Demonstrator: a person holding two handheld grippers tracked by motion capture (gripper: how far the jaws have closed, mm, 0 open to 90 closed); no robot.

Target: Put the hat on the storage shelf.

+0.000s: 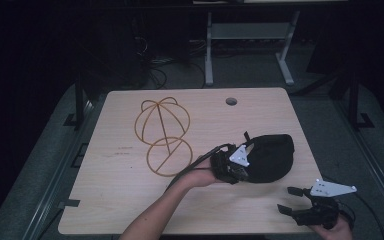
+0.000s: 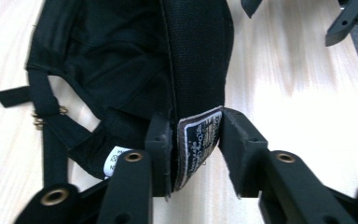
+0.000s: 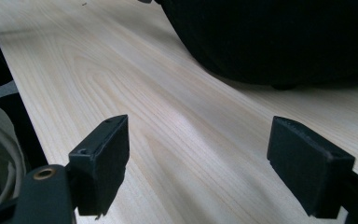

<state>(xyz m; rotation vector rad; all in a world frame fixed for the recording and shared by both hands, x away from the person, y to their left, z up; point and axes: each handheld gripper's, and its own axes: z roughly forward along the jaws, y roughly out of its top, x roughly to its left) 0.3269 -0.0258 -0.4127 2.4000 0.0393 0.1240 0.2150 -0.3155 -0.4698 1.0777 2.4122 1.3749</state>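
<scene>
- We have the black cap (image 1: 270, 157) lying on the right half of the tabletop (image 1: 120, 200), with the wire cap stand (image 1: 162, 135) well apart to its left.
- Our left gripper (image 2: 196, 140) has the cap's rim and its sewn label (image 2: 198, 142) between its fingers (image 2: 161, 140). One finger lies against the fabric; the other stands a little off it, so the fingers are not clenched on the cap.
- Our right gripper (image 1: 290, 199) waits near the tabletop's front edge, right of the cap, its fingers (image 3: 100, 161) spread wide with nothing between them.
- To do this step well, we judge the left fingers should close squarely across the rim's stitched band, deep enough that the cloth cannot slide out, and clear of the loose strap (image 2: 46, 112) and its small metal buckle.
- The right gripper could then take the opposite rim so the cap lifts level.
- The dark label carries fine pale print, too small to read; a white tag (image 2: 113, 161) inside the band shows marks we cannot make out either.
</scene>
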